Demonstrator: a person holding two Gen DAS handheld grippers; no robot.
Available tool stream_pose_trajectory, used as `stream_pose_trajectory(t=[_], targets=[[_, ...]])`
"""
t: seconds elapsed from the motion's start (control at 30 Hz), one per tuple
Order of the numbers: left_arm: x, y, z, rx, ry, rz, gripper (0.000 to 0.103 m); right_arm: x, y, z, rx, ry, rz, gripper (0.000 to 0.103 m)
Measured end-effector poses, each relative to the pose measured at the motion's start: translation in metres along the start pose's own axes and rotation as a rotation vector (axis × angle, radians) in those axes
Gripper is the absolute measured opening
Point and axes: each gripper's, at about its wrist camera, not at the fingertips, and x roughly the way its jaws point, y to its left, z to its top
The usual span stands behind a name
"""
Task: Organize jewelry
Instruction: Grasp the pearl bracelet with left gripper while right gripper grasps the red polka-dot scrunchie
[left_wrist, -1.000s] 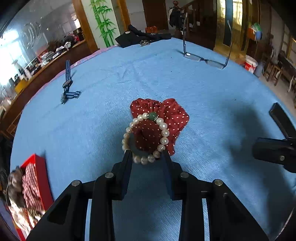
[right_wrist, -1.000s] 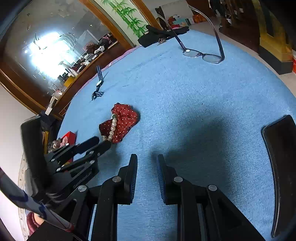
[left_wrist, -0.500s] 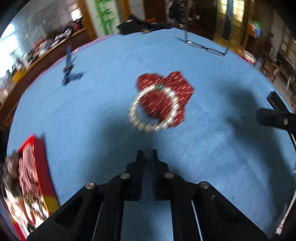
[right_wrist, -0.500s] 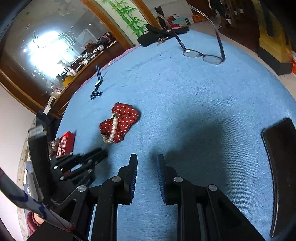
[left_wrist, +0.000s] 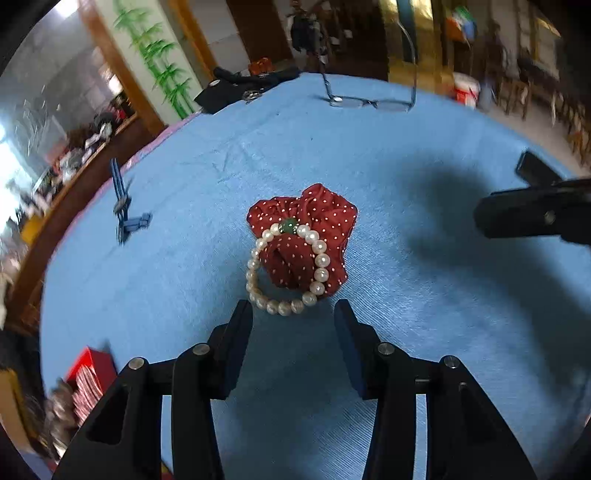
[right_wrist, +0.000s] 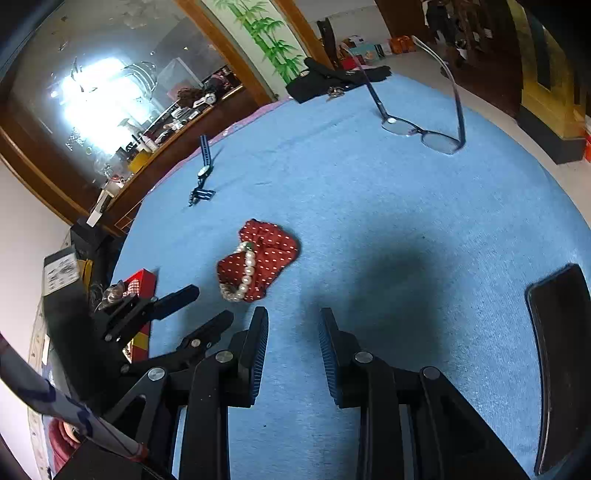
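Note:
A pearl bracelet (left_wrist: 284, 271) with one green bead lies looped around a red polka-dot scrunchie (left_wrist: 306, 236) on the blue tablecloth. My left gripper (left_wrist: 293, 317) hovers just short of the bracelet's near edge, its jaws opening, nothing between them. The right wrist view shows the bracelet (right_wrist: 245, 271) and scrunchie (right_wrist: 264, 258) ahead and to the left. My right gripper (right_wrist: 293, 328) stands over bare cloth, jaws opening, with nothing between its fingers. The left gripper (right_wrist: 212, 304) is seen from the side at the lower left.
Glasses (left_wrist: 369, 101) stand at the far side of the round table. A blue watch (left_wrist: 123, 206) lies at the left. A red box (left_wrist: 92, 376) with jewelry sits at the near left edge. A dark phone-like slab (right_wrist: 561, 362) lies at the right.
My left gripper shut and pulled back from the bracelet, then came forward again with its jaws spread wider. The right gripper's jaws widened slightly. The bracelet and scrunchie stayed put.

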Motion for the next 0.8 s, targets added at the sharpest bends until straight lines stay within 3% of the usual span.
stream_pose_trajectory(t=[0.03, 0.13, 0.2, 0.33, 0.47, 0.6, 0.8], targets=[[0.004, -0.003, 0.002, 0.028, 0.009, 0.003, 0.043, 0.001, -0.002, 0.000, 0.004, 0.003, -0.001, 0.030], [0.018, -0.009, 0.005, 0.091, 0.048, -0.003, 0.020, 0.002, -0.008, 0.001, 0.016, 0.006, 0.001, 0.030], [0.022, -0.009, 0.009, 0.112, 0.038, 0.011, 0.018, 0.003, -0.010, 0.000, 0.020, 0.006, 0.002, 0.030], [0.028, -0.003, 0.014, 0.069, 0.035, -0.001, 0.015, 0.003, -0.012, -0.001, 0.028, 0.012, 0.007, 0.030], [0.018, 0.006, 0.005, -0.009, 0.022, -0.027, 0.000, 0.004, -0.011, 0.000, 0.023, 0.015, 0.005, 0.030], [-0.011, 0.022, -0.017, -0.130, 0.003, -0.144, 0.000, 0.004, -0.004, 0.003, 0.001, 0.016, -0.003, 0.030], [-0.036, 0.030, -0.025, -0.169, -0.046, -0.176, 0.000, 0.021, 0.015, 0.025, -0.026, 0.034, -0.007, 0.030]])
